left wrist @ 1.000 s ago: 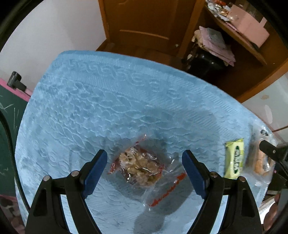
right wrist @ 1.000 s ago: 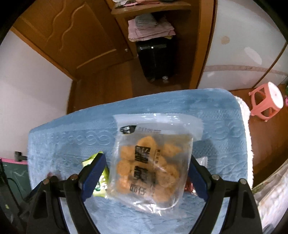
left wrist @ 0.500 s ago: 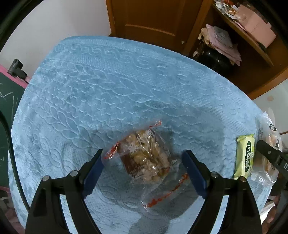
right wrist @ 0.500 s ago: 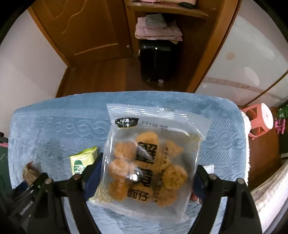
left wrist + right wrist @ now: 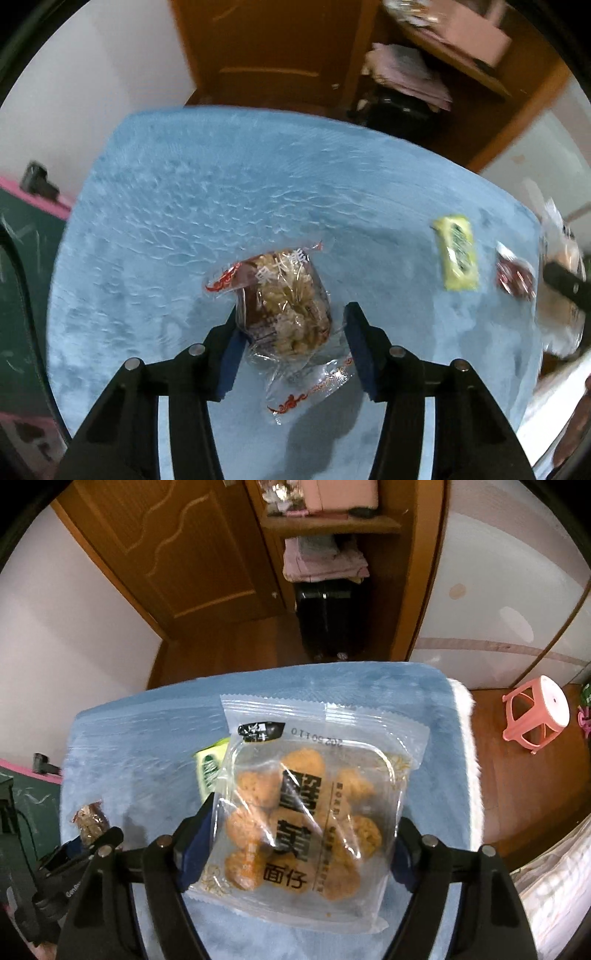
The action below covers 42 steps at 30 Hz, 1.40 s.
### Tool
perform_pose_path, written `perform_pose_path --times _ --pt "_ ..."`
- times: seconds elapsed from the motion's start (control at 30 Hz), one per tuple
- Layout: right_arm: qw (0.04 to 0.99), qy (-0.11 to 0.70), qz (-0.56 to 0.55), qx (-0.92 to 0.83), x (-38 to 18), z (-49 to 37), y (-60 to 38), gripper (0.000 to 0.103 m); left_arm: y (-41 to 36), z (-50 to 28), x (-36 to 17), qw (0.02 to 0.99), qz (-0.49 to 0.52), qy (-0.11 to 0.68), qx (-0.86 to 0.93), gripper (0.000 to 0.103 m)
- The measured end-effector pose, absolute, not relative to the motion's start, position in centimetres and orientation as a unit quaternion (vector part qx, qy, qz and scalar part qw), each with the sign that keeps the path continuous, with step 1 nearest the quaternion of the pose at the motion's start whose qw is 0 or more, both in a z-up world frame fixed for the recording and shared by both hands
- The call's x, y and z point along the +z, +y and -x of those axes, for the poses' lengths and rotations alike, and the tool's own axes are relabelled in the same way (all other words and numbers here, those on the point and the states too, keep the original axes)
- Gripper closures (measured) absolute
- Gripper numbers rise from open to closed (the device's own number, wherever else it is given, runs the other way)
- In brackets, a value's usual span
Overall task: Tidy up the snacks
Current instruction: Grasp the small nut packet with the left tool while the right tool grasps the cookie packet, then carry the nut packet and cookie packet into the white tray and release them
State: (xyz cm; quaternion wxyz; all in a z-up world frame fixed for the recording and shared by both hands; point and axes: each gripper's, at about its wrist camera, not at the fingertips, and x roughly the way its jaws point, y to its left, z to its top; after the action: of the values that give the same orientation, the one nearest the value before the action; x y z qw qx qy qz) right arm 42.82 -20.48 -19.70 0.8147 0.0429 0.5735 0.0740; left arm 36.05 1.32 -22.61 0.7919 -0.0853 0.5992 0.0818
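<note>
Clenching a nut bar (image 5: pixel 286 299), the left tool (image 5: pixel 291 334) has just been closing on it over the desk (image 5: pixel 166 206) middle; the right tool (image 5: pixel 301 843) grips a cookie pack (image 5: pixel 314 805) near the right edge, probably for sorting.

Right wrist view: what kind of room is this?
Probably a bedroom at home. A wooden door stands beside an open wardrobe with folded clothes over a black suitcase, and the snacks lie on a blue plush cover. A pink plastic stool stands on the wood floor.
</note>
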Motion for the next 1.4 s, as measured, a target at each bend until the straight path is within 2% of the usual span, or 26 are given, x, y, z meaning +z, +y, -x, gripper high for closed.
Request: perform_pose_path --times 0.4,0.7,1.0,1.4 --pt "0.844 0.518 -0.08 0.116 -8.3 -27.9 -19.5 0.024 1.0 -25.1 -7.4 0.842 0.024 0.538 -0.021 0.052" --pt "0.859 0.487 -0.086 0.133 -3.2 -16.0 -17.5 0.023 1.5 -14.6 -0.4 0.863 0.027 0.495 -0.098 0.052" --pt "0.87 0.469 -0.082 0.129 -2.4 -7.9 -16.5 0.023 0.2 -8.3 -0.6 0.864 0.006 0.483 -0.143 0.052" --pt "0.856 0.503 -0.062 0.103 -6.1 -4.5 -15.7 0.023 -0.8 -5.0 -4.1 0.862 -0.029 0.488 -0.135 0.052"
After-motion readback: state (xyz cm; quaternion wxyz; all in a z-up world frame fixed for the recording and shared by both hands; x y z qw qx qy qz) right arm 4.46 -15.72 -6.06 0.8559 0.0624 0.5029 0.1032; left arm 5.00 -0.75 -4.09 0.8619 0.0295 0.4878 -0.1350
